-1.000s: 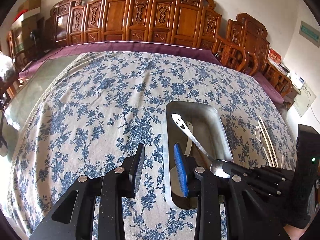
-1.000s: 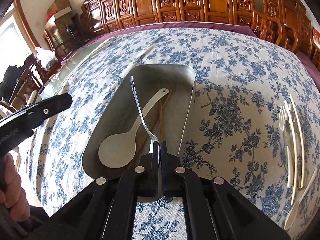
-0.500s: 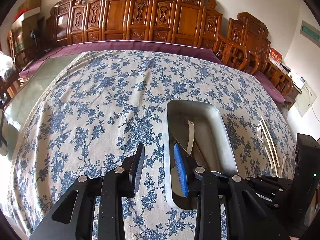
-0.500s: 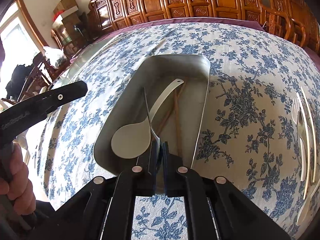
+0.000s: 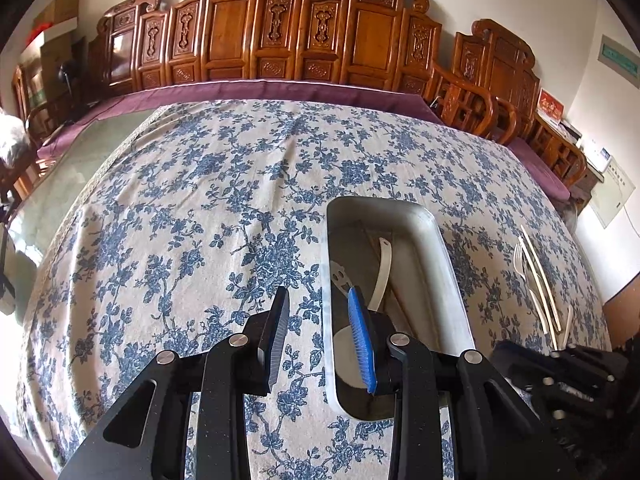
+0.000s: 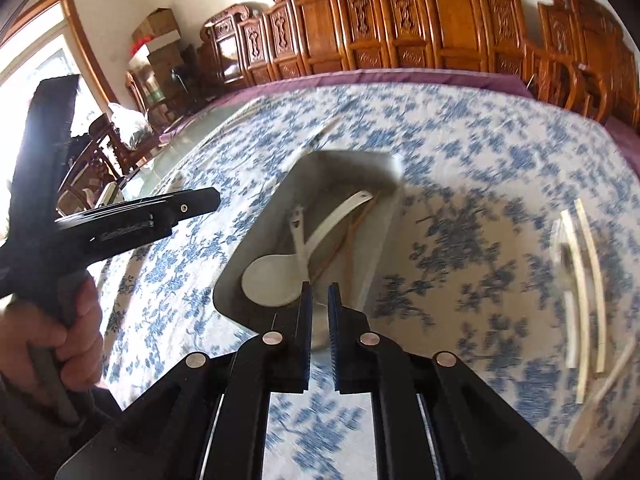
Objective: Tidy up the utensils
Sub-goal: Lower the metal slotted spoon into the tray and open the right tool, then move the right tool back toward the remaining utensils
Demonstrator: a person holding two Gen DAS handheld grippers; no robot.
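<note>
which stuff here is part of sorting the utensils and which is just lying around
Part of the job:
- grey metal tray
- white plastic rice paddle, metal spoon and brown wooden chopsticks in it
- pale cutlery lying on the cloth to the tray's right
- right gripper, jaws opening, empty
- left gripper, open, empty

Just lying about:
- carved wooden chairs
- cardboard boxes

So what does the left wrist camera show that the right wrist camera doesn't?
Only the left wrist view shows the left gripper's open, empty jaws with the blue pad. Only the right wrist view shows the hand gripping the left tool, the brown chopsticks in the tray, and the right gripper opening with nothing between its fingers. Both show the metal tray, white spoon, metal spoon and pale utensils on the floral cloth.
</note>
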